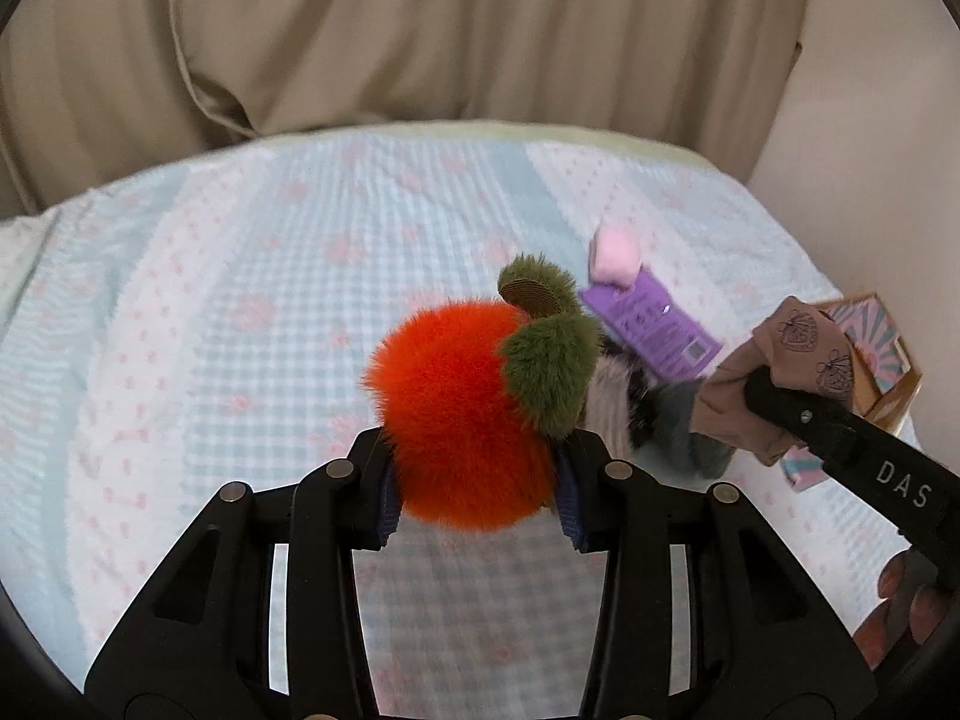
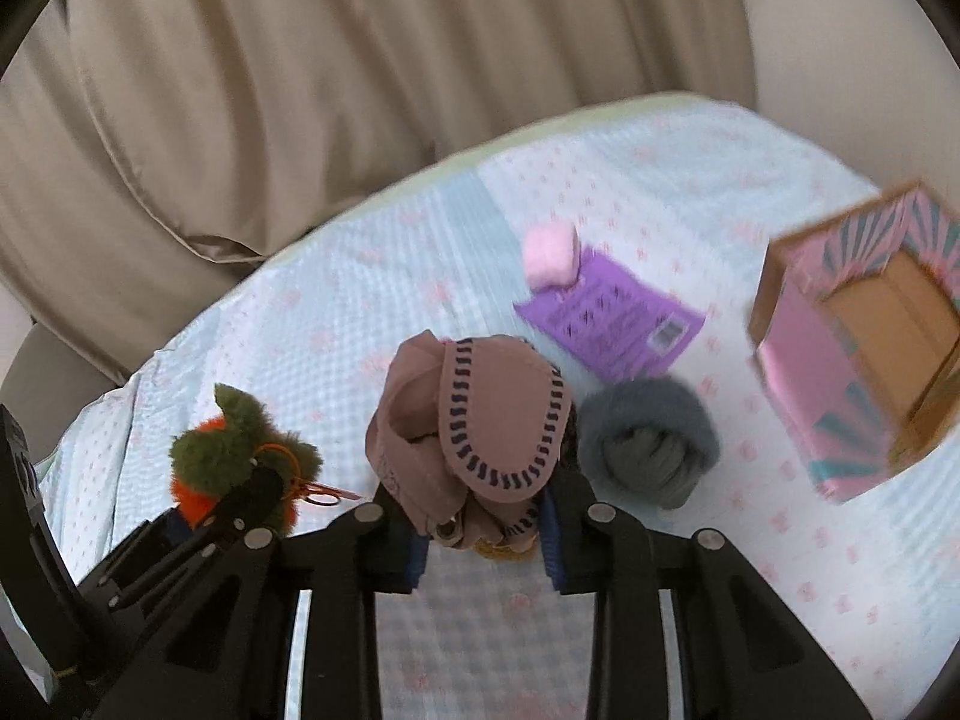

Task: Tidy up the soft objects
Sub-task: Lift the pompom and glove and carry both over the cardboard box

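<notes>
Above the quilted bed (image 1: 240, 300): left gripper (image 1: 477, 483) clamped on a fluffy orange pompom (image 1: 456, 420), right gripper (image 2: 486, 531) clamped on a brown mitten (image 2: 480, 420). Beside them, lying on the bed, a grey furry bundle (image 2: 651, 441), a purple card (image 2: 612, 315), a pink box (image 2: 858, 354).

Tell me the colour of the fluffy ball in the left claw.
Orange-red fluffy ball with olive-green leaves, clearest in the left wrist view.

I am clamping the orange plush fruit (image 1: 462, 414) with my left gripper (image 1: 477, 501) above the bedspread (image 1: 240, 312). My right gripper (image 1: 762, 402) is gripping the brown fabric item (image 1: 786, 360) near the bedspread's right edge, beside the purple card (image 1: 648, 318).
</notes>
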`<state>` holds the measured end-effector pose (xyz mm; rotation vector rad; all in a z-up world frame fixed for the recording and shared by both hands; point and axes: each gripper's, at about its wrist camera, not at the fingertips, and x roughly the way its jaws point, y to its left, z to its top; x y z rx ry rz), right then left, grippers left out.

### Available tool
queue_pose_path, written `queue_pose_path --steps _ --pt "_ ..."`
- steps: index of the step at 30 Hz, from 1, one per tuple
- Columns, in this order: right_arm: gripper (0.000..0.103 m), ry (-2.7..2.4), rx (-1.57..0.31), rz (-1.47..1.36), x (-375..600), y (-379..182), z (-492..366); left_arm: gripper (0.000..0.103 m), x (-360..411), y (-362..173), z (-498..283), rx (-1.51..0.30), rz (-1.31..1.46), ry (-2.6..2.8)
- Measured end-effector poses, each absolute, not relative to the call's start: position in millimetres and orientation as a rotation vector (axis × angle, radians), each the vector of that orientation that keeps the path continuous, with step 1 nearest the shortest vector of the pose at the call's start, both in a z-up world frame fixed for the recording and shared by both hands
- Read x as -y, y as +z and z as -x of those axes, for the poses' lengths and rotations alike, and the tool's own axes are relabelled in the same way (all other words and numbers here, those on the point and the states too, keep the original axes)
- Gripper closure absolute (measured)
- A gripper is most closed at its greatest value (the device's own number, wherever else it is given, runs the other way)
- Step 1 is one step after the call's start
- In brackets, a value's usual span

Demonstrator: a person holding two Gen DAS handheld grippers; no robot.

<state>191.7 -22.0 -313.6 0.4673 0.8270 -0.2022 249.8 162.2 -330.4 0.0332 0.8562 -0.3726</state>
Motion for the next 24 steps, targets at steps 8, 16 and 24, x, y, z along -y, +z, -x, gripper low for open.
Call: queue_pose_path --steps 8,16,24 --pt "0.076 -0.155 -0.788 -0.342 39.8 -218.7 -166.9 0.066 -144.6 -239.0 -220.5 -0.794 -0.025 -0.323" --pt "0.076 -0.099 -0.763 -0.268 87.9 -153.6 -136.8 0.066 -107.6 -162.3 -179.6 -0.763 0.027 -0.263" --pt "0.076 -0.054 -0.770 -0.207 166.9 -120.3 -98.6 0.066 -25.8 -122.5 -142.7 -0.768 0.041 -0.212"
